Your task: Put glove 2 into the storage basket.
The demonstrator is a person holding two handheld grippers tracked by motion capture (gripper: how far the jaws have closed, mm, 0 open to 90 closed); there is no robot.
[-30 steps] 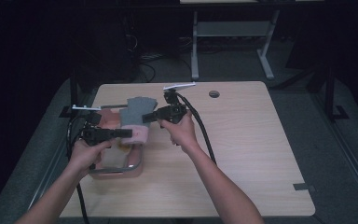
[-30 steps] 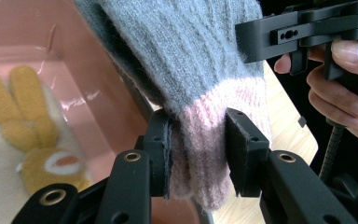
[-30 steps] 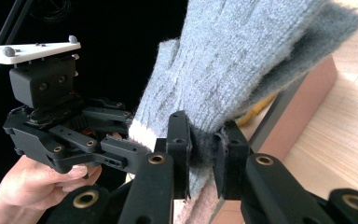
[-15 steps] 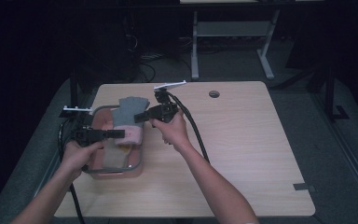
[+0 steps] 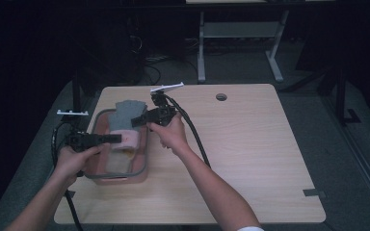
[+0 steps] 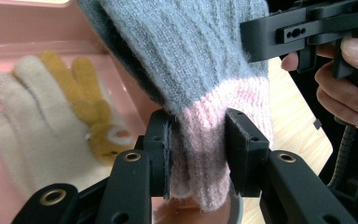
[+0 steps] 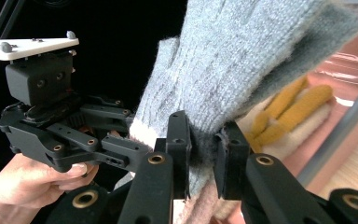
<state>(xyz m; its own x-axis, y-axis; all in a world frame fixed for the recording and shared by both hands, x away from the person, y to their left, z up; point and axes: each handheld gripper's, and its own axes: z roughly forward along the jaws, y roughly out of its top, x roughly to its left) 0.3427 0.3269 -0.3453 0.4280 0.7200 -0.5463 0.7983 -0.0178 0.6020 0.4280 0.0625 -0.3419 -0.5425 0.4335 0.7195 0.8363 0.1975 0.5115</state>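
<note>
Shifted left since earlier: both grippers and glove, now over pink tray (image 5: pixel 142 169) | grey glove (image 6: pixel 186 51): held aloft, pink cuff clamped in left gripper (image 6: pixel 198 154) fingers | right gripper (image 7: pixel 204 151): fingers clamped on grey knit, likely spreading it | cream-and-yellow glove (image 6: pixel 51 116): lying in tray.

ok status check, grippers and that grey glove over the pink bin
Left gripper shut on the grey glove at its pink cuff. Right gripper shut on its grey knit. Glove held above the pink bin; cream-and-mustard glove lies inside.
</note>
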